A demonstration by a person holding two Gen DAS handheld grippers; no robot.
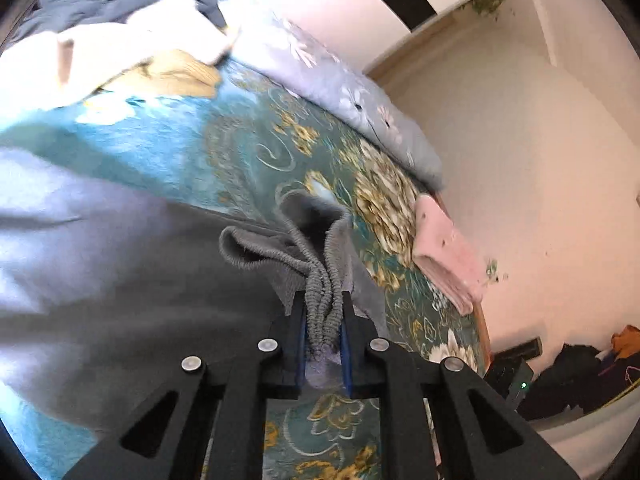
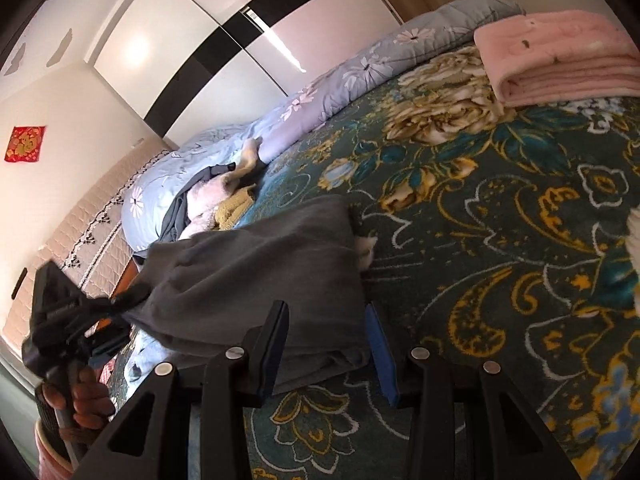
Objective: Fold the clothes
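- Left gripper [image 1: 323, 312] has its two fingers drawn close together on the bunched, ribbed elastic edge of the grey garment [image 1: 132, 280]; the gathered band stands up between the blue pads [image 1: 345, 344].
- From that pinch the grey cloth spreads away to the left of the left wrist view, dark in shade and pale where sunlight hits it.
- Right gripper [image 2: 326, 312] has its fingers spread wide, one on each side of a folded part of the same grey garment [image 2: 256, 276]; the cloth lies in the gap, and whether either pad presses on it cannot be told.
- In the right wrist view the left gripper [image 2: 80, 320] shows at the near left, held by a hand [image 2: 76, 400], with one end of the garment gathered to a point at its tip.
- Under the garment lies a teal bedspread [image 2: 500, 240] with gold and white flowers, and the cloth rests partly on it.
- A folded pink blanket [image 2: 560, 60] sits at the far right of the bed.
- Along the far edge runs a rolled pale-blue quilt [image 2: 360, 76] with white flowers.
- A loose pile of clothes [image 1: 132, 40], white, yellow and dark blue, lies at the far left, well apart from the grey garment.
- Behind the bed stands a white wardrobe [image 2: 180, 40] with black bands, and a red square decoration [image 2: 25, 144] hangs on the wall at the left.
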